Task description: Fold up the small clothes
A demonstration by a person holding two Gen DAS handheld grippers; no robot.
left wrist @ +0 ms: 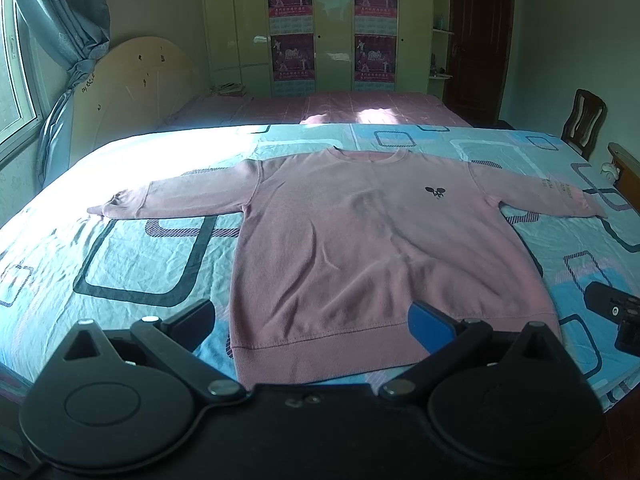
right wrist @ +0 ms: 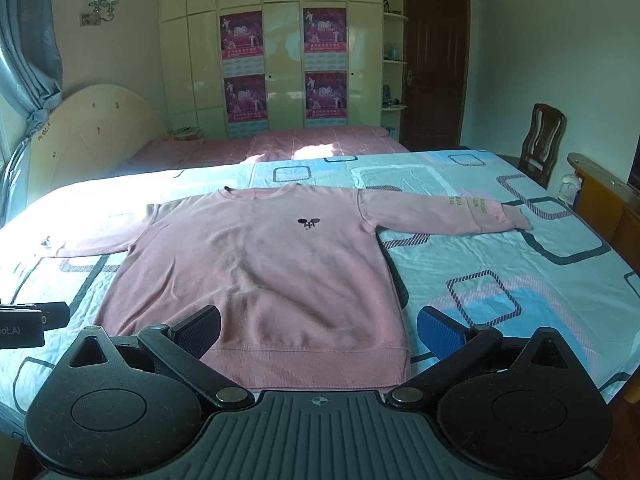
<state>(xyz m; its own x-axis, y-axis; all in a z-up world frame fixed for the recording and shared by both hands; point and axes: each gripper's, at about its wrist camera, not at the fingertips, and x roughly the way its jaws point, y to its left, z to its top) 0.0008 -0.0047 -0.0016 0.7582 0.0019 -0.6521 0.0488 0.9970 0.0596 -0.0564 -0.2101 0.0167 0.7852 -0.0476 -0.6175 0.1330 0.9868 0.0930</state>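
Sunlight from window (left wrist: 16, 80) at left, glare on bed (left wrist: 160, 152), dim bluish room, fisheye-curved edges

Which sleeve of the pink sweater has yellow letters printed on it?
The right-hand sleeve, the one stretched toward the wooden chair. It carries yellow lettering near the cuff; the other sleeve, toward the window side, is plain pink.

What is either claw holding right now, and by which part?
Nothing. The left claw and right claw are both open above the hem of the pink sweatshirt, which lies flat on the bed.
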